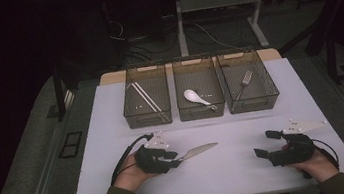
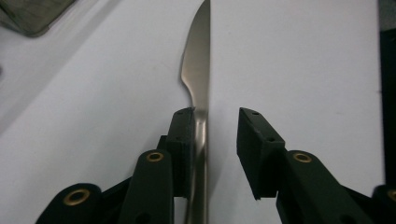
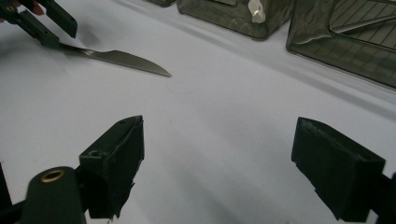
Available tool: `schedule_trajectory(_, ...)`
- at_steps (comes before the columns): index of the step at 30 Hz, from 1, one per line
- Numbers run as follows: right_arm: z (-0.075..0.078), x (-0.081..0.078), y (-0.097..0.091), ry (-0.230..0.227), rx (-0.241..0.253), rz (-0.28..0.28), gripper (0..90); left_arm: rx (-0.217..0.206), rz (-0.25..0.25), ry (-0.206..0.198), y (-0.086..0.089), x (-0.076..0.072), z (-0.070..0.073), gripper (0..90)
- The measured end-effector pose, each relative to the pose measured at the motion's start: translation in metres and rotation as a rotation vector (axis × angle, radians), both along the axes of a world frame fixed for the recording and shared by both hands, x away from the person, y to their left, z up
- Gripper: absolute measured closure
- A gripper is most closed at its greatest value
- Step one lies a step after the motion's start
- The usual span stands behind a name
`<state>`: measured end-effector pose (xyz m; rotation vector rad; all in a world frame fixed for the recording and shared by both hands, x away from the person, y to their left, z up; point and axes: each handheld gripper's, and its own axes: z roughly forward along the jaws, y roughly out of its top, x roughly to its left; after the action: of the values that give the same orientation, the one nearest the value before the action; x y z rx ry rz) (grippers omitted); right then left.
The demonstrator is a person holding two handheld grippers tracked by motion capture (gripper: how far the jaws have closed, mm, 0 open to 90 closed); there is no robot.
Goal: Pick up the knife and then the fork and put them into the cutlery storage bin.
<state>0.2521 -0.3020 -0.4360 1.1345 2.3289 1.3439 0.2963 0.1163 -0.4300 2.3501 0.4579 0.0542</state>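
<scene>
Between the left gripper's (image 2: pixel 215 119) parted jaws, a knife (image 2: pixel 198 60), touching one pad.

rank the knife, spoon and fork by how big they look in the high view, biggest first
1. knife, nearest the camera, so its lead is unsure
2. spoon and fork look alike; no ranking

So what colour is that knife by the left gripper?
Plain silvery metal; the knife shows best in the left gripper view.
</scene>
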Motion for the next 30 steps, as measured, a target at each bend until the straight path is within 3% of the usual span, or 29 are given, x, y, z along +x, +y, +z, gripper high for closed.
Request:
schedule_trajectory(5, 0.000, 0.000, 0.000, -0.002, 0.000, -0.001, 17.2, 0.040, -0.001, -0.005, -0.001, 0.002, -0.012, 70.5)
schedule_trajectory(6, 0.000, 0.000, 0.000, -0.001, 0.000, -0.002, 17.2, 0.024, 0.004, -0.015, 0.000, 0.001, -0.013, 71.9)
schedule_trajectory(9, 0.000, 0.000, -0.001, 0.000, -0.002, 0.002, 17.2, 0.035, -0.014, -0.038, 0.000, 0.002, -0.014, 76.8)
schedule_trajectory(13, 0.000, 0.000, 0.000, 0.003, -0.001, 0.005, 17.2, 0.036, -0.011, -0.038, 0.000, 0.002, -0.013, 79.0)
schedule_trajectory(18, 0.004, 0.000, 0.004, 0.067, 0.034, 0.012, 16.2, 0.028, 0.023, -0.038, -0.002, 0.001, -0.012, 79.2)
schedule_trajectory(24, 0.013, 0.002, 0.021, 0.096, 0.137, 0.030, 16.3, -0.077, 0.067, -0.064, -0.006, -0.002, 0.003, 79.2)
schedule_trajectory(30, 0.021, 0.010, 0.053, 0.095, 0.205, 0.058, 30.7, -0.152, 0.082, -0.094, -0.020, -0.008, 0.016, 79.1)
